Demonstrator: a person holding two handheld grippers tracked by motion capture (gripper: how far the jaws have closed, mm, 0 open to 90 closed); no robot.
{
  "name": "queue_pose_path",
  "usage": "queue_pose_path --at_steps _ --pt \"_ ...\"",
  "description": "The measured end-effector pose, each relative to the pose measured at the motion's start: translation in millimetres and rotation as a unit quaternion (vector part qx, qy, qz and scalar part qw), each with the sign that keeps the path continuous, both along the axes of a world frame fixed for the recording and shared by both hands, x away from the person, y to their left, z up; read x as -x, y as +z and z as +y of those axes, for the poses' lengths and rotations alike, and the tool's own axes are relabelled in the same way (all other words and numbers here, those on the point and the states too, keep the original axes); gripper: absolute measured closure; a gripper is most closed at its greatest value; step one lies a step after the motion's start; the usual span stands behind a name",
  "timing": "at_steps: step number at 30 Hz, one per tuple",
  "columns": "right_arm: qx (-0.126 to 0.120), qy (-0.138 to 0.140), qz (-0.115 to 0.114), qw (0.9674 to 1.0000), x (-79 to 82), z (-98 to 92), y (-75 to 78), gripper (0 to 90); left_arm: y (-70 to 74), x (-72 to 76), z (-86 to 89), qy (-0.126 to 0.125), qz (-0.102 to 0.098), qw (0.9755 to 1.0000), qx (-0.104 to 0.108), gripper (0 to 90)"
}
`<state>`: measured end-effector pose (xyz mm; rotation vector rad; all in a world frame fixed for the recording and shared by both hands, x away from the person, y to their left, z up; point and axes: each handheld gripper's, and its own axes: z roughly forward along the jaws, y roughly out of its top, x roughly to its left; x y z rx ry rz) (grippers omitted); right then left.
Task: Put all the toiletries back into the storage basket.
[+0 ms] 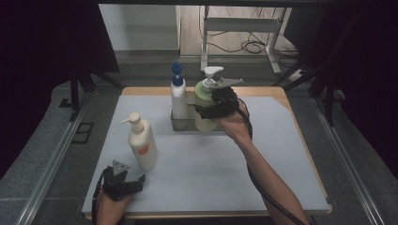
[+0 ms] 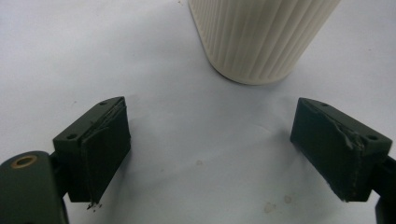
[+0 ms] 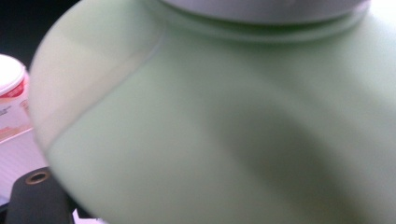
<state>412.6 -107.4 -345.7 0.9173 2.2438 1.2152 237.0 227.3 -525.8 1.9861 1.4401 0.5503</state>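
The right gripper (image 1: 206,111) is at the green pump bottle (image 1: 204,101), which stands in the clear rack (image 1: 180,123) just beside the blue-capped white bottle (image 1: 178,96); its jaws look clamped on the green body, though the close view blurs the pads. To do this well, the bottle should probably travel straight and upright relative to the rack wall, so it neither snags nor tips its neighbour. The left gripper (image 2: 210,154) rests nearer the person than the rack, jaws wide apart, empty, just short of the cream ribbed bottle (image 2: 261,37).
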Motion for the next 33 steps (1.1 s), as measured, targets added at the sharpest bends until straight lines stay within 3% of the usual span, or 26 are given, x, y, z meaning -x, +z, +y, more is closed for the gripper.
queue_pose_path --at_steps 11,33 --pt "-0.006 -0.015 -0.005 0.9999 -16.4 4.5 5.6 12.3 0.0 -0.1 0.0 0.0 0.0 1.0 0.0 11.7" --pt "-0.001 -0.039 -0.013 0.9991 -47.4 12.1 -1.2 12.3 0.1 0.1 -0.2 0.001 0.001 1.0 0.001 11.7"
